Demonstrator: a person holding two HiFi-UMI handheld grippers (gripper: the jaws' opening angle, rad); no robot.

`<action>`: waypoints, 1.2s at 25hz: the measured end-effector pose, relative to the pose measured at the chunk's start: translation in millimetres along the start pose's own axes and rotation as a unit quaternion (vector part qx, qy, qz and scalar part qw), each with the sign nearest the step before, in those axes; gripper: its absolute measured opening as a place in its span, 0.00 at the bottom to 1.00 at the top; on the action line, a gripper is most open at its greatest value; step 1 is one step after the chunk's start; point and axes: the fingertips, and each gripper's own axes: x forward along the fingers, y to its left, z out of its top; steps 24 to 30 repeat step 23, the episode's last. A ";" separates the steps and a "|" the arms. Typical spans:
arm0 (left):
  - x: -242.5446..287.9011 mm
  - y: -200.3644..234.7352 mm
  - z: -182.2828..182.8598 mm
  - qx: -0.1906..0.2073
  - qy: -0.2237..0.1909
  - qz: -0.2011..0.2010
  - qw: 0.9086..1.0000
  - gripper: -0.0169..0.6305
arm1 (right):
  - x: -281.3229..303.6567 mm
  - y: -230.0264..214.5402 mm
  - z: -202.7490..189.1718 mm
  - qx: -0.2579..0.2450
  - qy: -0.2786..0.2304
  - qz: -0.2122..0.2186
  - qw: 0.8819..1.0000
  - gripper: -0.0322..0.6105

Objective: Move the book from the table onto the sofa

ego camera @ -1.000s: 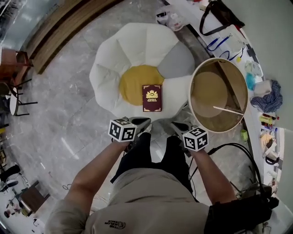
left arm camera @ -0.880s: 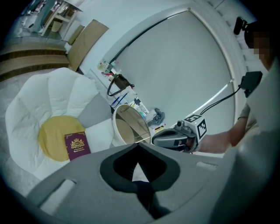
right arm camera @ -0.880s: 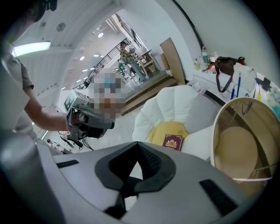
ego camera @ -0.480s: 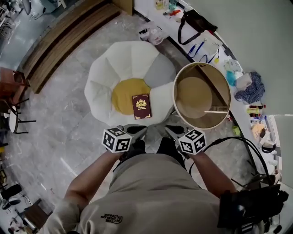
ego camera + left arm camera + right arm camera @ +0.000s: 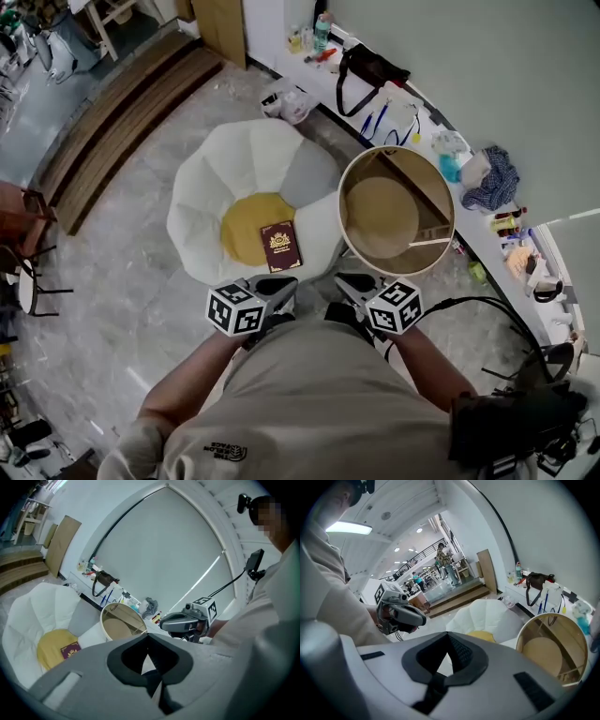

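Here, the maroon book (image 5: 280, 247) rests on a petal-shaped sofa (image 5: 211, 187), left tool (image 5: 284, 291) and right tool (image 5: 347, 282) both closed.

Maroon book (image 5: 280, 247) lies flat, cover up, with what looks like a gold crest, on the yellow centre cushion (image 5: 244, 228) of the white petal-shaped sofa (image 5: 234, 164), near the round wooden table (image 5: 380, 211).

The grey right gripper (image 5: 449, 637) has its jaws pressed together, dark pads meeting in a point with nothing between them. Off to the left a hand holds the left gripper (image 5: 401, 613), marker cube on top. Ahead sits the white petal-shaped sofa (image 5: 487, 616) with its yellow seat cushion (image 5: 480, 634). The round wooden table (image 5: 539, 651) stands just beside it on the right, a black handbag (image 5: 534, 579) on the counter behind. Wooden steps (image 5: 457, 599) and people (image 5: 443, 557) show far back.
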 end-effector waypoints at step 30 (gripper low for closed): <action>-28.8 22.6 -7.7 0.015 -0.006 -0.018 1.000 0.04 | 26.2 38.1 6.6 -0.011 -0.015 -0.025 1.000 0.07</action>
